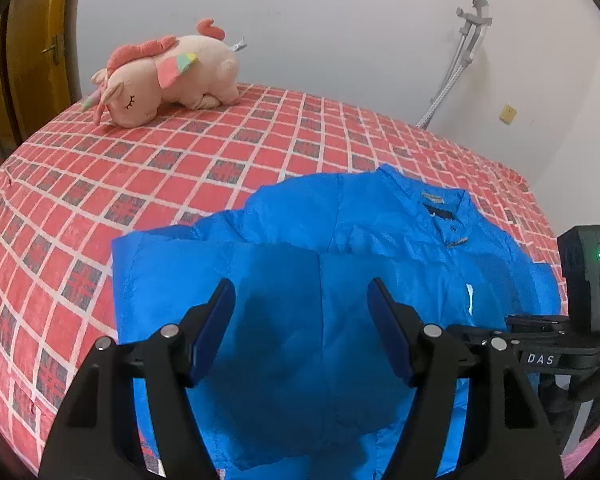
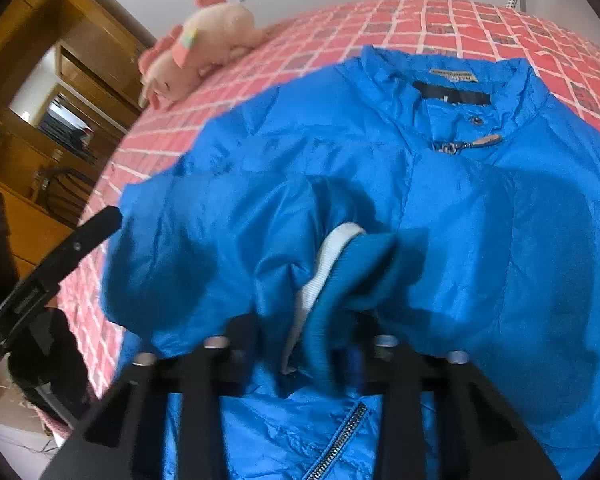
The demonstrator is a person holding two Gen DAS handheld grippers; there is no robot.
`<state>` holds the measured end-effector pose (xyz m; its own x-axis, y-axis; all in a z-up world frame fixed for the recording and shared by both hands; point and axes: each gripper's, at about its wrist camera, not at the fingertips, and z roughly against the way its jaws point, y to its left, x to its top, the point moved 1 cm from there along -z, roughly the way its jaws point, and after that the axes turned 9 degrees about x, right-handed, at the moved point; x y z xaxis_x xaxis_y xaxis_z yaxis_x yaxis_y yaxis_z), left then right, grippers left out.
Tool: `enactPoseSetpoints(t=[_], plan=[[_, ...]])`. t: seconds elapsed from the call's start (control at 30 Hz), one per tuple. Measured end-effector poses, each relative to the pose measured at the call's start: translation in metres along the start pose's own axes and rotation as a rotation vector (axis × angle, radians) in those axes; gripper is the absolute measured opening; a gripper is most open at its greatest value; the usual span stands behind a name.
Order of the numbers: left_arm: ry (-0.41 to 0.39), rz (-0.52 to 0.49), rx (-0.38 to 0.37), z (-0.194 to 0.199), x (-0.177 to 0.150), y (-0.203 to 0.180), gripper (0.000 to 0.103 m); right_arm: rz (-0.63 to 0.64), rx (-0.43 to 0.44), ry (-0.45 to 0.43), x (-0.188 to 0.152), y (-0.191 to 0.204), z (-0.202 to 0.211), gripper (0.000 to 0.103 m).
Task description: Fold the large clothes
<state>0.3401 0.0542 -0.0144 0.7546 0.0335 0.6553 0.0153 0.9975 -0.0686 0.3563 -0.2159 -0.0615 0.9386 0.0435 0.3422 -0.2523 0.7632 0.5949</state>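
Observation:
A bright blue jacket (image 1: 340, 260) lies on the red checked bedspread (image 1: 140, 168), collar toward the far side, with one side folded over its front. My left gripper (image 1: 302, 300) hovers open and empty above the folded part. In the right wrist view the jacket (image 2: 480, 208) fills the frame, zipped at the collar. My right gripper (image 2: 312, 344) is closed on the sleeve's ribbed blue and white cuff (image 2: 340, 276), holding it over the jacket's front. Its fingertips are hidden by the fabric.
A pink plush unicorn (image 1: 164, 76) lies at the far left of the bed and shows in the right wrist view (image 2: 196, 48). A white pole (image 1: 456, 64) leans on the back wall. Wooden door (image 1: 32, 52) and furniture (image 2: 60, 100) stand to the left.

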Motion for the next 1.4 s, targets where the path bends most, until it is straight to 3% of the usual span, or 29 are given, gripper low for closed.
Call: enactPoseSetpoints(t=[0.17, 0.33, 0.47, 0.57, 0.73, 0.93, 1.03, 1.1, 1.17, 1.3, 1.4], plan=[[-0.040, 0.001, -0.018, 0.011, 0.002, -0.002, 0.068, 0.006, -0.045, -0.099, -0.009, -0.011, 0.048, 0.017], [-0.062, -0.041, -0.022, 0.011, -0.001, -0.013, 0.068, -0.040, -0.144, -0.214, -0.026, -0.040, 0.108, 0.017], [-0.050, -0.091, -0.010, 0.000, -0.008, -0.028, 0.067, -0.068, -0.249, -0.274, -0.042, -0.062, 0.140, 0.017], [0.000, -0.126, -0.008, -0.019, -0.013, -0.040, 0.066, -0.115, -0.250, -0.289, -0.050, -0.082, 0.154, 0.017], [0.094, -0.155, 0.005, -0.053, -0.021, -0.045, 0.065, -0.174, -0.269, -0.265, -0.057, -0.113, 0.143, 0.018], [0.094, -0.167, 0.021, -0.060, -0.024, -0.045, 0.066, -0.198, -0.251, -0.249, -0.060, -0.129, 0.128, 0.025], [0.066, -0.131, 0.029, -0.041, -0.022, -0.042, 0.065, -0.178, -0.267, -0.302, -0.066, -0.116, 0.153, 0.029], [0.021, -0.121, -0.003, -0.020, -0.019, -0.044, 0.065, -0.128, -0.322, -0.357, -0.070, -0.100, 0.171, 0.033], [-0.013, -0.122, -0.024, -0.005, -0.018, -0.049, 0.065, -0.077, -0.317, -0.384, -0.072, -0.084, 0.180, 0.033], [-0.017, -0.173, -0.036, -0.001, -0.027, -0.071, 0.065, -0.034, -0.234, -0.323, -0.071, -0.069, 0.159, 0.033], [0.017, -0.208, -0.014, -0.016, -0.034, -0.080, 0.065, -0.028, -0.290, -0.279, -0.070, -0.072, 0.139, 0.033]])
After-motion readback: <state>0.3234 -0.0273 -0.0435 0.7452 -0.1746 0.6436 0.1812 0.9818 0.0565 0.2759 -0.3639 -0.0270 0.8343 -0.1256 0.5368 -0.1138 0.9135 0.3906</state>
